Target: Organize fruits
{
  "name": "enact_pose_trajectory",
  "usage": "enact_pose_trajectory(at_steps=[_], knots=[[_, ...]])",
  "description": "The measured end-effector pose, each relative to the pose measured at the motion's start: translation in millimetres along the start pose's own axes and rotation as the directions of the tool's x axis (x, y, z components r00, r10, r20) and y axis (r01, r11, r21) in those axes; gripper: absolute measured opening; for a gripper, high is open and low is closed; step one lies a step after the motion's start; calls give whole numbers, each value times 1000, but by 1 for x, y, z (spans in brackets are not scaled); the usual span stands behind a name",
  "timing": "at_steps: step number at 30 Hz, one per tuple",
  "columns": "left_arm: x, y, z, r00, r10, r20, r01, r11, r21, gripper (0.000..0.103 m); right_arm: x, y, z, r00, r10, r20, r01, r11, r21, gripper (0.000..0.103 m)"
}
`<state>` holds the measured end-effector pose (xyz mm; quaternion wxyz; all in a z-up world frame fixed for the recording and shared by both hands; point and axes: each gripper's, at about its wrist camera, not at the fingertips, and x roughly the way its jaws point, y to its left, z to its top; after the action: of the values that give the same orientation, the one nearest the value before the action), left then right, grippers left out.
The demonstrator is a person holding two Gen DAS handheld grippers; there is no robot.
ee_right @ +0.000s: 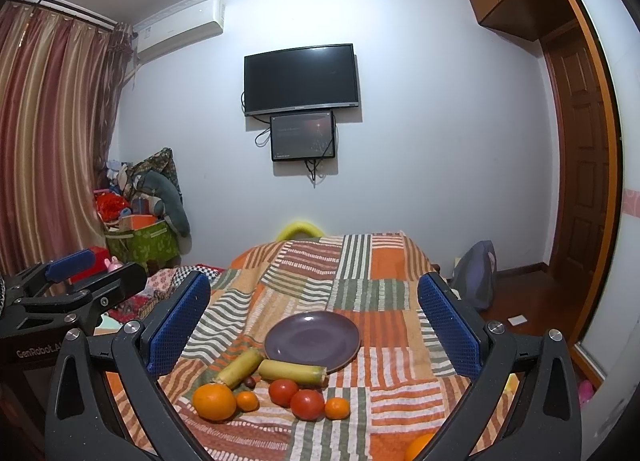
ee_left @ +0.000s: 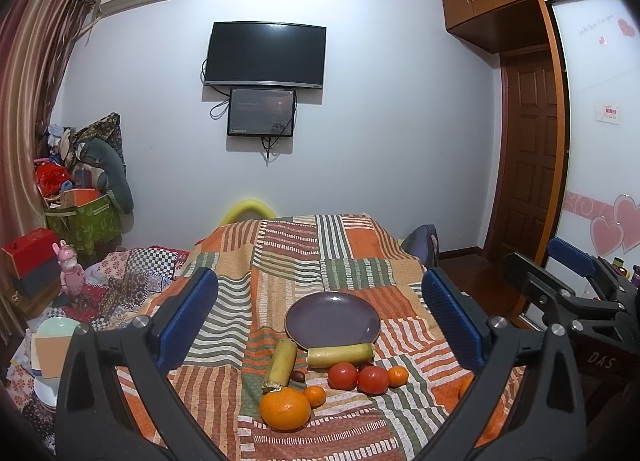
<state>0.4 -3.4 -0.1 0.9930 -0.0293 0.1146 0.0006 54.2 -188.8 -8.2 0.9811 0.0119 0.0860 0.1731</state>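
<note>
An empty purple plate (ee_left: 332, 319) (ee_right: 312, 339) lies on the patchwork cloth. In front of it lie two yellow-green cane pieces (ee_left: 281, 364) (ee_right: 291, 370), a big orange (ee_left: 285, 408) (ee_right: 214, 401), two small tangerines (ee_left: 315, 395) (ee_right: 337, 407), two red tomatoes (ee_left: 373, 379) (ee_right: 307, 404) and a small dark fruit (ee_left: 297, 375). Another orange (ee_right: 418, 445) peeks out by my right finger. My left gripper (ee_left: 320, 313) is open and empty above the fruit. My right gripper (ee_right: 314, 319) is open and empty too. Each gripper shows in the other's view.
The cloth-covered table (ee_left: 280, 261) drops off at the left to a cluttered bed with a pink toy (ee_left: 71, 275) and a bowl (ee_left: 56, 331). A green box of clutter (ee_left: 86, 221) stands in the corner. A wardrobe and door (ee_left: 532, 141) are at the right.
</note>
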Motion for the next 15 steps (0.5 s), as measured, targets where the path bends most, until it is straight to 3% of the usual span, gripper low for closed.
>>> enact_pose_trajectory(at_steps=[15], knots=[[1, 2, -1, 1000, 2, -10, -2, 1000, 5, 103, 3, 1, -1, 1000, 22, -18, -22, 1000, -14, 103]])
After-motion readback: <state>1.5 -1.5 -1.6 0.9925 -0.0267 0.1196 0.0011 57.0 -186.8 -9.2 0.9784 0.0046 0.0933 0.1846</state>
